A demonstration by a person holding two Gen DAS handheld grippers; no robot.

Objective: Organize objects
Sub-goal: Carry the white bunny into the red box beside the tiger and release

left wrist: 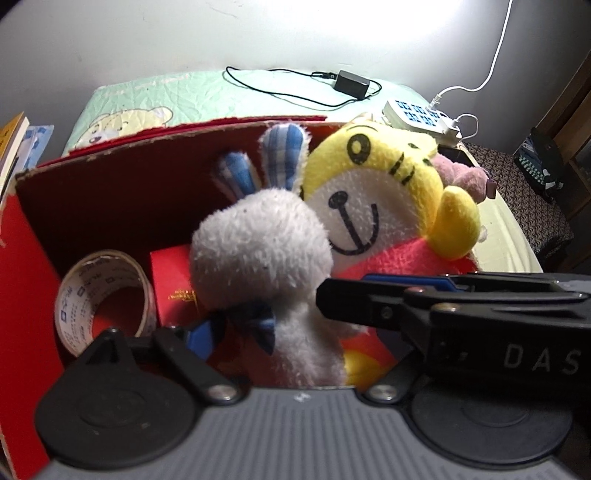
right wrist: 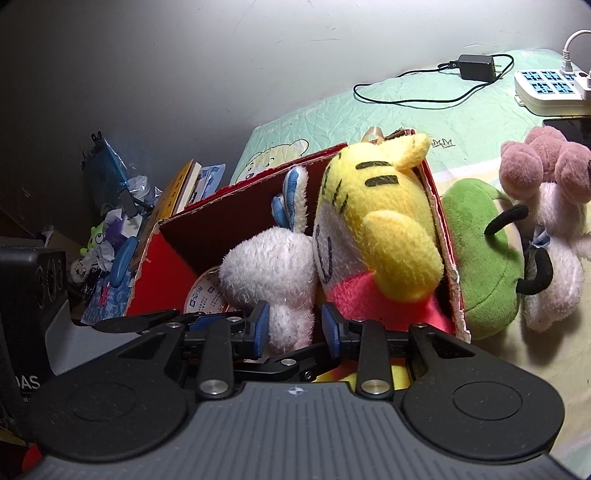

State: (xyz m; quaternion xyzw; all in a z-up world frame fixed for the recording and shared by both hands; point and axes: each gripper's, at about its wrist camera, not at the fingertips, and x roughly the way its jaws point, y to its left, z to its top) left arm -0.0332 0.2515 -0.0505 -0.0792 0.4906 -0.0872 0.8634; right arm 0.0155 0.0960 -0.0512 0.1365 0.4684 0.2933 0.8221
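My right gripper (right wrist: 295, 328) pinches the soft, light white rabbit (right wrist: 275, 273) by its squashy body inside the red box (right wrist: 173, 254), left jaws wide.

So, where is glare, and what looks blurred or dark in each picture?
Left wrist view: strong glare on the wall at top; the white rabbit close up is soft. Right wrist view: the wall is dim, the clutter at left is dark; edges bend from the fisheye.

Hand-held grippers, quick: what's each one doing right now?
Left hand-held gripper: open, jaws apart around the white bunny plush, not pressing it.
Right hand-held gripper: shut on the white bunny plush's body.
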